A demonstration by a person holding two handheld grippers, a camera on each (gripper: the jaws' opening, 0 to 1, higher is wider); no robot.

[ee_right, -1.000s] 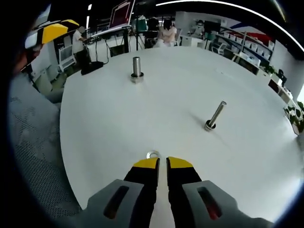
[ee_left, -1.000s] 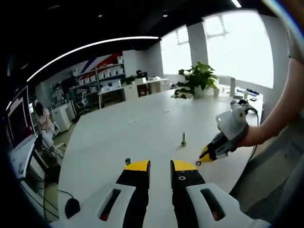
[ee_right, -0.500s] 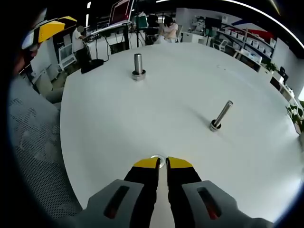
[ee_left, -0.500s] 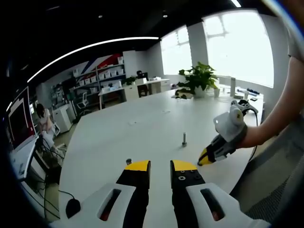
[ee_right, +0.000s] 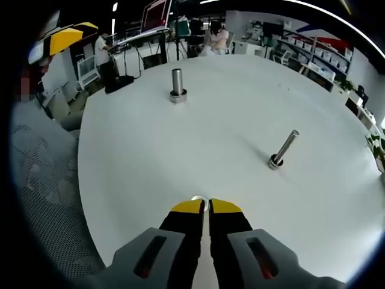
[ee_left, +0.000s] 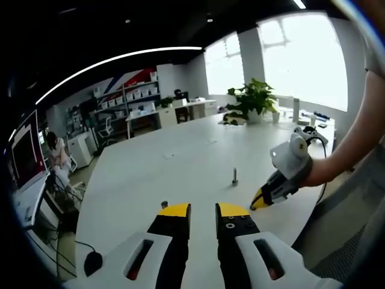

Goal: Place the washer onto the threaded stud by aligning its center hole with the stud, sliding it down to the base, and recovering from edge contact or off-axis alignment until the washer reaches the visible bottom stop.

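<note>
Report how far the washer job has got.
Done: nothing seated; both studs stand bare. In hand: the right tongs are closing on the washer lying on the table. Left: lift it, align its hole with a stud, slide it to the base.

1. The washer point(ee_right: 199, 199) is mostly covered by the yellow tips of the right tongs point(ee_right: 201, 206) — only a thin arc of its rim shows, so whether it is gripped or merely lies under them cannot be told.
2. In the left gripper view, the stud point(ee_left: 234, 176) is too small for any thread to be made out.
3. The second, thicker post point(ee_left: 163, 205) is nearly hidden behind the left tongs point(ee_left: 203, 209) there.
4. The white counter point(ee_right: 240, 120) is cut off by the rim — its far edges cannot be seen.
</note>
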